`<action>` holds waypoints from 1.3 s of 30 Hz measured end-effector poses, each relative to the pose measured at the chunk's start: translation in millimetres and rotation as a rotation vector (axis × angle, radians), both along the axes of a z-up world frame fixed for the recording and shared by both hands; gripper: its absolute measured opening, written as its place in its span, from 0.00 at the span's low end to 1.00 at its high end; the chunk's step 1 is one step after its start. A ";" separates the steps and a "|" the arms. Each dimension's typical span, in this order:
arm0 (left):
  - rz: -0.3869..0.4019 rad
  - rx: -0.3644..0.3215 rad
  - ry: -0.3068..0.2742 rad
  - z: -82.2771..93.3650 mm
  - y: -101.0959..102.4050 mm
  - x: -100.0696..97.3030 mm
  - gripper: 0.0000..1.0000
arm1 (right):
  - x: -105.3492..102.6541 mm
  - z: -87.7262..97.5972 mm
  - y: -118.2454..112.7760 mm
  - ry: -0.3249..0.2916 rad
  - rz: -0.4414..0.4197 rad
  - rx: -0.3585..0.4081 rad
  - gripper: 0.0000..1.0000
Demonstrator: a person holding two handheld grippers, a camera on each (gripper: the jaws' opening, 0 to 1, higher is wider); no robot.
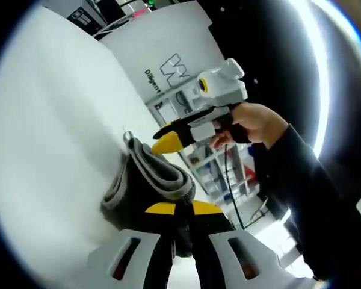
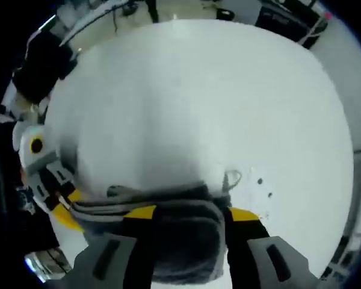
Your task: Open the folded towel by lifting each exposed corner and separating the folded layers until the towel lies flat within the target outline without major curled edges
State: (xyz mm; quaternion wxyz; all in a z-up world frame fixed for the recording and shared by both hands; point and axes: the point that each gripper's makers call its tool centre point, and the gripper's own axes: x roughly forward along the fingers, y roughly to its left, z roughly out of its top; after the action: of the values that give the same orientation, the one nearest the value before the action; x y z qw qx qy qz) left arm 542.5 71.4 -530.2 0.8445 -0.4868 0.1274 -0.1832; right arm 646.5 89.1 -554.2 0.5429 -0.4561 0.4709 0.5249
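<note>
Both grippers at folded towel [image 1: 147, 174]: left gripper [image 1: 182, 211] jaws pinched on it; right gripper [image 2: 186, 212] jaws wide, straddling it.

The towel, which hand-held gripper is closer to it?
Left. The left hand-held gripper is clamped on the folded towel; the right hand-held gripper sits open with its jaws on either side of it.
</note>
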 end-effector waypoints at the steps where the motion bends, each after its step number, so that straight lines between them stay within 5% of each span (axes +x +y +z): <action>1: 0.001 -0.004 0.002 -0.8 1.2 -0.2 0.05 | 3.7 1.0 0.4 -0.004 0.002 0.003 0.43; 3: 0.004 -0.010 0.006 -1.8 2.8 -0.3 0.05 | 13.5 5.9 -0.2 -0.026 0.087 0.020 0.43; 7: 0.004 -0.016 0.008 -2.3 1.9 -0.8 0.05 | 23.7 11.8 -11.2 -0.029 0.112 0.008 0.41; 16: 0.000 -0.019 0.006 -2.0 0.4 -0.7 0.05 | 18.2 -0.4 -11.5 -0.033 0.240 0.018 0.42; 28: -0.005 -0.027 0.009 -4.4 -0.1 -1.0 0.05 | 4.3 -19.9 -11.7 0.031 0.293 -0.013 0.36; 39: -0.005 -0.031 0.009 -5.7 0.3 -0.2 0.05 | 2.3 -24.5 -8.5 0.028 0.340 -0.012 0.34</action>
State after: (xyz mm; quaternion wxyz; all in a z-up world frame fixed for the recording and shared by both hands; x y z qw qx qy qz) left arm 542.3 71.7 -535.9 0.8358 -0.5003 0.1298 -0.1851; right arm 648.7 80.7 -578.7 0.4368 -0.5250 0.3978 0.6127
